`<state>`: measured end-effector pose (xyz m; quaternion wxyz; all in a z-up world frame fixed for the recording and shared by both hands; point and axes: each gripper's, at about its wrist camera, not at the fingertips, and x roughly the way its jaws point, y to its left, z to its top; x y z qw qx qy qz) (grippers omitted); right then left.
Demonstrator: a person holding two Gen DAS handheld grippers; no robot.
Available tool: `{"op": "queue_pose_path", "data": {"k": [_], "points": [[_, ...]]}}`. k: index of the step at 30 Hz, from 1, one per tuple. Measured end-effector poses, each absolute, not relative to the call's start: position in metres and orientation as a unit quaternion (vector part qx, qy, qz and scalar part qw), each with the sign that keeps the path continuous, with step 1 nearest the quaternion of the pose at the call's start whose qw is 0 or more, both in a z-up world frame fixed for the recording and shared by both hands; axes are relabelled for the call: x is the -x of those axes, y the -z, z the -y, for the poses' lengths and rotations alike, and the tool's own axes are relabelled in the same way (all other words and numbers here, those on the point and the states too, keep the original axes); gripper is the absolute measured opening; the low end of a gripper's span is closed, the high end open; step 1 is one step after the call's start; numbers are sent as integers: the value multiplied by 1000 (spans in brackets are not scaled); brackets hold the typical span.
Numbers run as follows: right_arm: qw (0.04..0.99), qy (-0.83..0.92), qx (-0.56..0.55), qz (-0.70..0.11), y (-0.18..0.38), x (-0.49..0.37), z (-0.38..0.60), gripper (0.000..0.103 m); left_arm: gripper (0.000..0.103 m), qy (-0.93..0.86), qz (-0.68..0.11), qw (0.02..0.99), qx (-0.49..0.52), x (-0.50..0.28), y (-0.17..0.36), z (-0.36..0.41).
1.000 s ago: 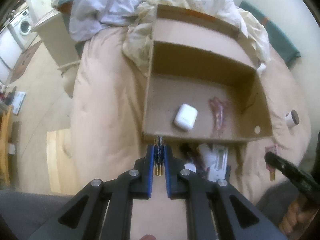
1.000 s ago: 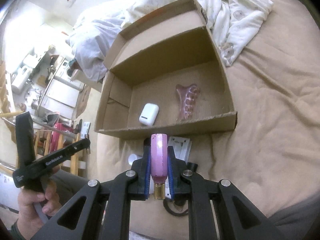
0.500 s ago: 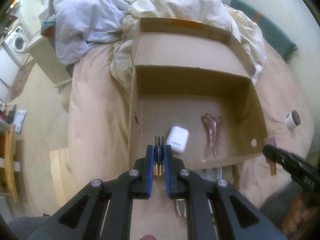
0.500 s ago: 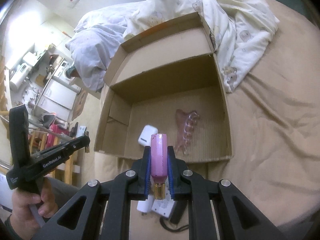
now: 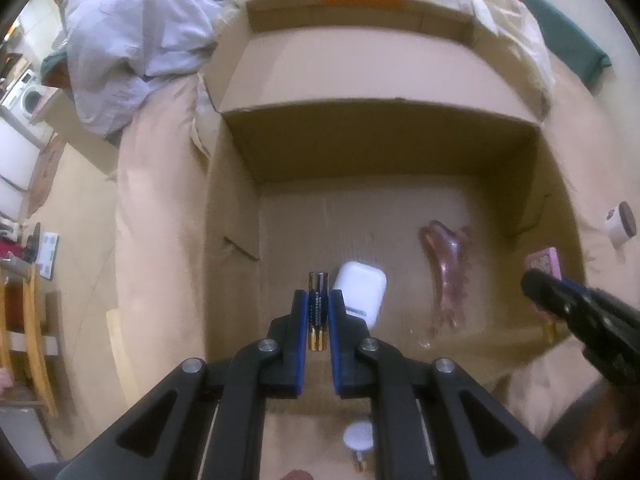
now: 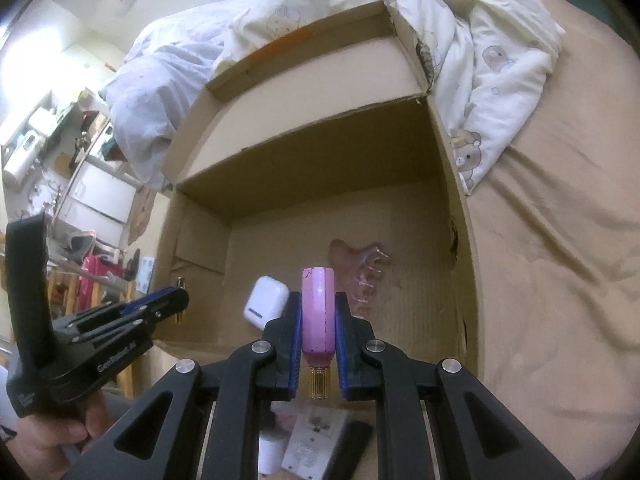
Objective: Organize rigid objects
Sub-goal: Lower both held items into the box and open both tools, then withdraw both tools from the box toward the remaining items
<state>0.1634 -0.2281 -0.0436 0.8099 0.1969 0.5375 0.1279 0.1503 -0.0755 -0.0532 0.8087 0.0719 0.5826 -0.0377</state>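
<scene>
I hold the left claw (image 5: 319,312) closed on a small battery (image 5: 318,308), black with a gold end, which stands between the two blue pads. The claw points down into the open cardboard box (image 5: 232,216) that lies on the bed (image 5: 160,208). The right claw (image 6: 318,320) grips a pink bottle (image 6: 317,312) with a gold cap (image 6: 318,383); the cap end points back toward the camera, and the pink body sticks out past the fingertips over the box.

On the floor of the box I see a white earbud case (image 5: 362,292), just beside the battery in the left view, and a pink translucent comb-like piece (image 6: 362,276) to the right of it, a little apart from the case. The far part of the box is covered by a folded flap (image 5: 360,76).

Outside the box, near its right wall, a small white jar with a dark lid (image 5: 620,226) lies on the bed. Under the right claw, on the bed before the box, I see a white card (image 6: 308,440) and a black flat thing (image 6: 352,446). A crumpled blanket (image 6: 472,60) lies behind the box.
</scene>
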Motion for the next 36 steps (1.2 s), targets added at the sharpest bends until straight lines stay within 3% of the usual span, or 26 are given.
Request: {"op": "queue_pose_path", "data": {"k": [14,27,29,30,31,32,33,35,36], "points": [[797,-115,-178,-565,65,-172,220,16,9,18,-606,789,-98,-163,95,80],[792,-124,-184,-568,66,-174,218,16,9,-2,-604,790,-102,-160,93,81],[797,-125,-187,-560,62,-174,219,16,15,-4,-603,792,-101,-159,91,80],[799,-127,-189,-556,59,-172,222,17,27,-6,-602,792,-100,-159,89,79],[802,-128,-189,-551,56,-172,223,21,44,-7,-602,792,-97,-158,87,79],[806,-128,-190,-546,53,-171,224,24,53,-7,-602,793,-94,-158,84,78],[808,-129,-190,-542,50,-171,224,35,63,-5,-601,795,-86,-157,81,77],[816,-128,-194,-529,44,-169,226,78,67,0,-602,795,-75,-155,75,74],[820,-127,-198,-522,40,-168,227,80,71,2,-603,795,-73,-153,73,74]]}}
